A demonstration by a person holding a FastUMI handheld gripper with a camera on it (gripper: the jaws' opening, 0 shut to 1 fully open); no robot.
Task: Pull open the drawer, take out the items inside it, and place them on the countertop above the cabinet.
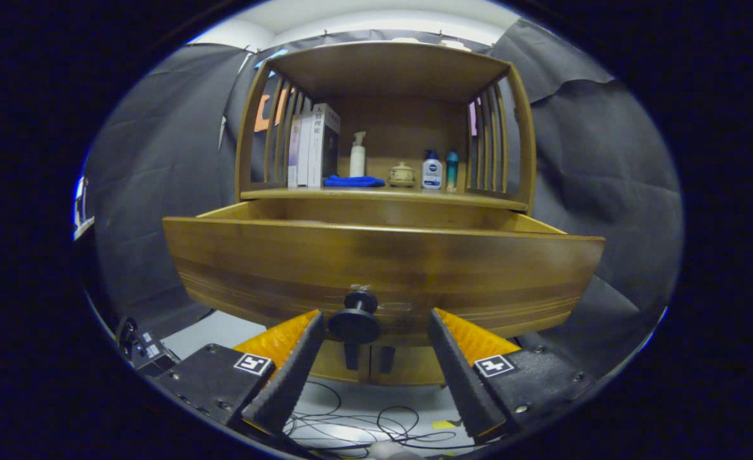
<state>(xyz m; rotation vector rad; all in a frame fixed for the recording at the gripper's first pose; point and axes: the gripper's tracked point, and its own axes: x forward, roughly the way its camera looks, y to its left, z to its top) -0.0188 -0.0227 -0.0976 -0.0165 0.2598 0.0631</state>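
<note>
Behind the cabinet hangs dark cloth. The drawer point(382, 268) is pulled out already, its knob point(355, 319) between the fingers of the released claw point(376, 358). Items inside are hidden and not yet on the surface point(382, 193).

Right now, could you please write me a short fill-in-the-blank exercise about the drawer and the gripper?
1. The drawer is pulled ____.
2. The drawer's round knob sits ____ the gripper fingers.
3. The gripper's fingers are ____, not touching the knob.
4. The folded cloth on the countertop is ____.

Answers: open; between; open; blue
</note>
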